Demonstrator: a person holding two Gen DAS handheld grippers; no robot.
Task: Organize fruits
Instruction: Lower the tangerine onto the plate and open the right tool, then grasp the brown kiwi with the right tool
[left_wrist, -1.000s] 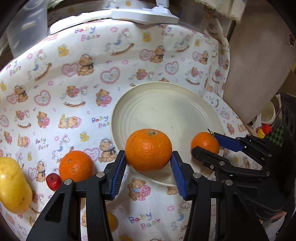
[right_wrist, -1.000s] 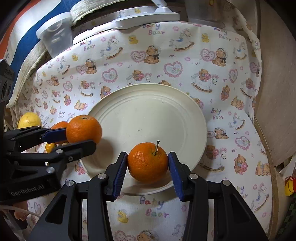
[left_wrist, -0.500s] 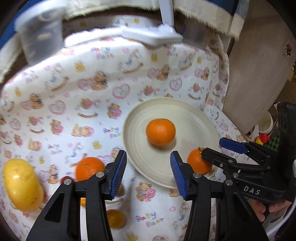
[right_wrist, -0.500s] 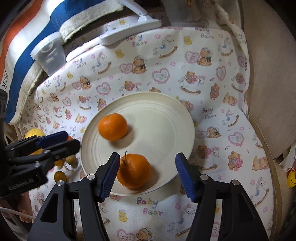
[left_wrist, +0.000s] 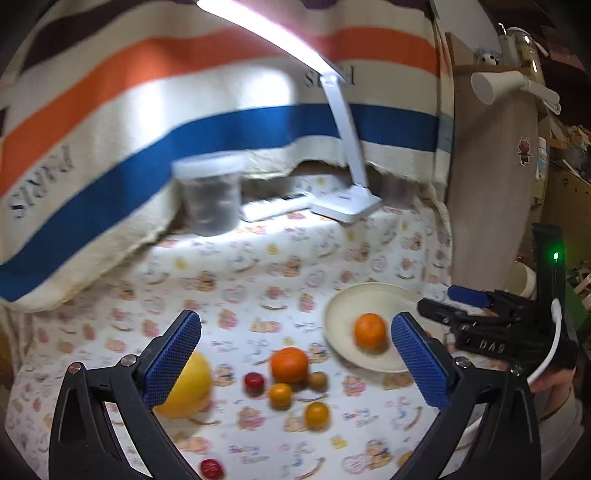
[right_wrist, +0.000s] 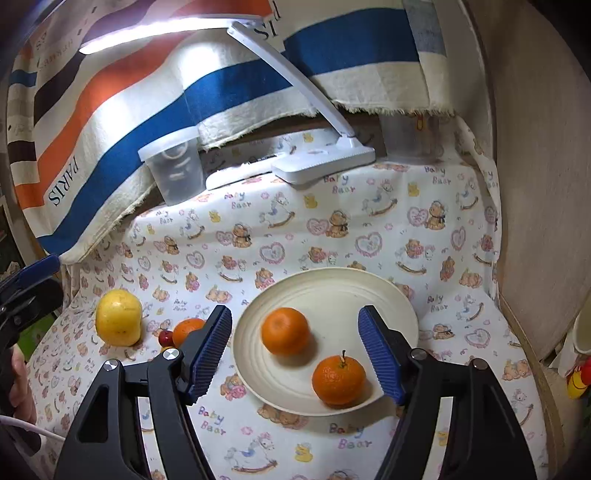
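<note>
A cream plate (right_wrist: 384, 295) holds two oranges: one near its middle (right_wrist: 285, 331) and one with a stem near the front rim (right_wrist: 338, 378). My right gripper (right_wrist: 295, 350) is open and empty, raised above the plate. My left gripper (left_wrist: 295, 358) is open and empty, raised well back from the table. In the left wrist view the plate (left_wrist: 347, 306) shows one orange (left_wrist: 370, 330); left of it on the cloth lie another orange (left_wrist: 289, 364), a yellow apple (left_wrist: 192, 387), small red and yellow fruits (left_wrist: 280, 396) and a brown one.
A white desk lamp (right_wrist: 321, 162), a remote and a clear lidded tub (right_wrist: 173, 170) stand at the back under a striped towel. A wooden panel (right_wrist: 546, 184) bounds the right side. The bear-print cloth covers the table.
Both grippers let go of their oranges onto the plate, opened wide, and pulled back and up; the left one moved farthest, so the whole table shows.
</note>
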